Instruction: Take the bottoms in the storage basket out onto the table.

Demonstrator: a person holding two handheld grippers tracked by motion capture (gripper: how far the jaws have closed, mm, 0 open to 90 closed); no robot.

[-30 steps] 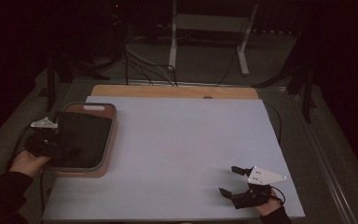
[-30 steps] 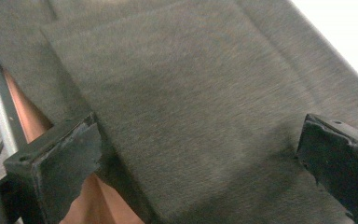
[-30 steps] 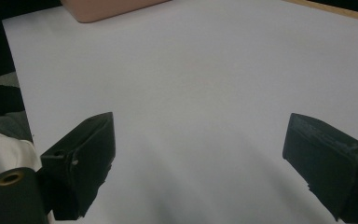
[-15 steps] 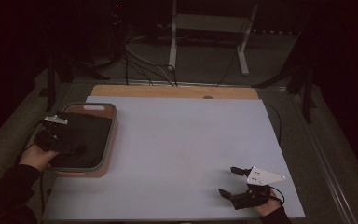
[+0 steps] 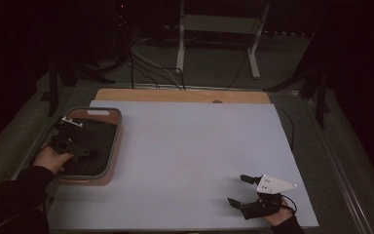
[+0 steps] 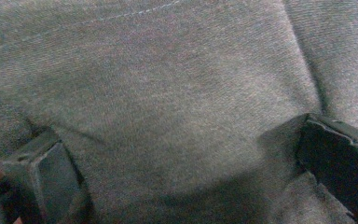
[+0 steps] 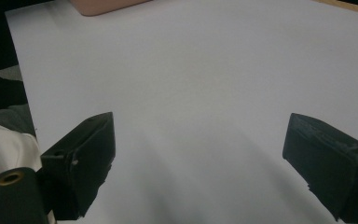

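Observation:
A dark grey cloth [image 5: 95, 141] lies in a pink tray [image 5: 113, 158] with a grey rim at the table's left edge. My left gripper [image 5: 85, 152] hangs over the tray, jaws open and pressed down onto the cloth [image 6: 168, 93], which spreads between the two fingers [image 6: 37, 177]. My right gripper [image 5: 240, 190] rests near the front right of the white table top [image 5: 199, 141], open, with bare white surface [image 7: 191, 93] between its fingers [image 7: 81, 163].
A strip of wooden table edge [image 5: 175, 95] runs along the far side. Beyond it are cables and a white stand leg [image 5: 180, 44] on the dark floor. A corner of the pink tray [image 7: 102, 5] appears at the top of the right gripper view.
My left gripper has moved from the tray's left rim to the right and forward, out over the cloth inside the tray. The right gripper has stayed in place.

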